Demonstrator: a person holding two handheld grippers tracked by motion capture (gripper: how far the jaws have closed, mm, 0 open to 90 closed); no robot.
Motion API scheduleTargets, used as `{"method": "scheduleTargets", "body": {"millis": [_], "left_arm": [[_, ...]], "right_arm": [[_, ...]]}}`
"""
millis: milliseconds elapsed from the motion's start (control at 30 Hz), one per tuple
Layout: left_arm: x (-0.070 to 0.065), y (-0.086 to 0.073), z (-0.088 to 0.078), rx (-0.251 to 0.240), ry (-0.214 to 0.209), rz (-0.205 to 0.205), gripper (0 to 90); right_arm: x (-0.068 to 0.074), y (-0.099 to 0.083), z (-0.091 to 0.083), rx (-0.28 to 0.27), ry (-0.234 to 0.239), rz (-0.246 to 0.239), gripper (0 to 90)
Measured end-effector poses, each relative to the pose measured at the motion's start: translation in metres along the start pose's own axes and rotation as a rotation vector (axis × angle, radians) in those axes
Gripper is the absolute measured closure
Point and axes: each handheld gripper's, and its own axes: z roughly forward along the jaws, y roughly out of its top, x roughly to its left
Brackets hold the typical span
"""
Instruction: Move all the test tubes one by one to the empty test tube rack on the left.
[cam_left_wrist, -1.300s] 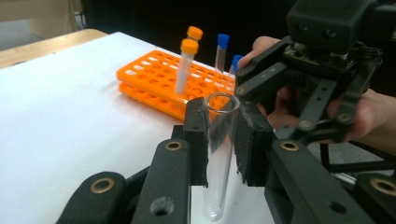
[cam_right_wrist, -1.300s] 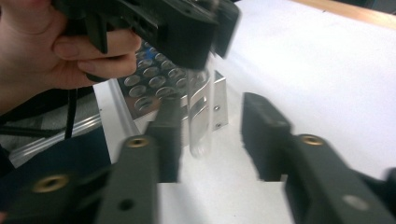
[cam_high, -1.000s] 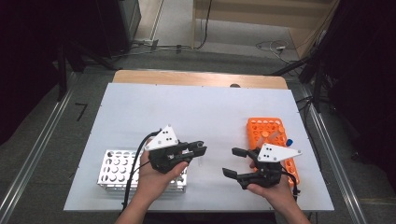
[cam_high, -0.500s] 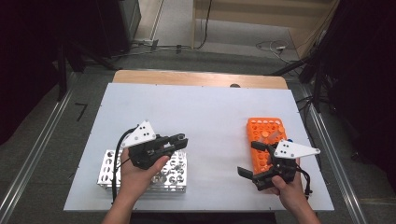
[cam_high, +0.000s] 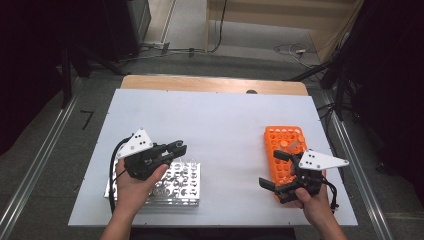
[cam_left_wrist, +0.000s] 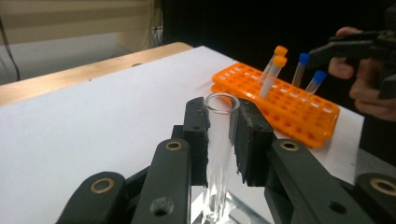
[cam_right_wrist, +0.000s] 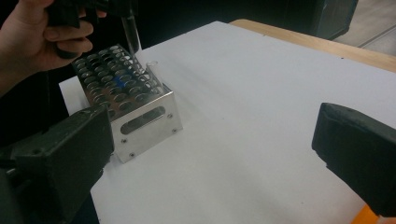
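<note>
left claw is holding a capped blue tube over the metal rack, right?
Not quite. The left claw is shut on a clear glass tube with an open top and no cap, as the left gripper view shows. It is indeed over the metal rack, per the high view.

left claw (cam_high: 176, 148) clamped, right claw (cam_high: 274, 169) (gaping) empty

White table (cam_high: 220, 125), wooden edge (cam_high: 210, 84) behind, grey floor (cam_high: 45, 150) around

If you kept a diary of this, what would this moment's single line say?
left gripper: shut on clear glass tube, above metal rack | right gripper: open, empty, beside orange rack
</note>
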Motion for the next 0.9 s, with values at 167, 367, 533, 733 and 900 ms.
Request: {"method": "scheduleTargets", "body": {"millis": [167,367,533,733,900], "left_arm": [[0.003,-0.007,0.005,0.014,0.01,-0.011,76.8],[0.004,-0.013,0.011,0.025,0.023,-0.005,76.8],[0.003,-0.016,0.016,0.055,0.021,0.001,76.7],[0.003,-0.023,0.02,0.124,0.019,0.014,76.6],[0.002,-0.025,0.021,0.151,0.026,0.022,76.3]], "right_arm": [[-0.002,-0.001,-0.003,-0.002,-0.007,0.002,0.0],[-0.003,-0.001,-0.004,0.0,-0.013,0.003,0.0],[-0.005,-0.002,-0.005,-0.005,-0.025,0.006,0.0],[-0.006,-0.002,-0.007,-0.001,-0.028,0.001,0.0],[-0.008,-0.002,-0.009,-0.005,-0.033,0.006,0.0]]}}
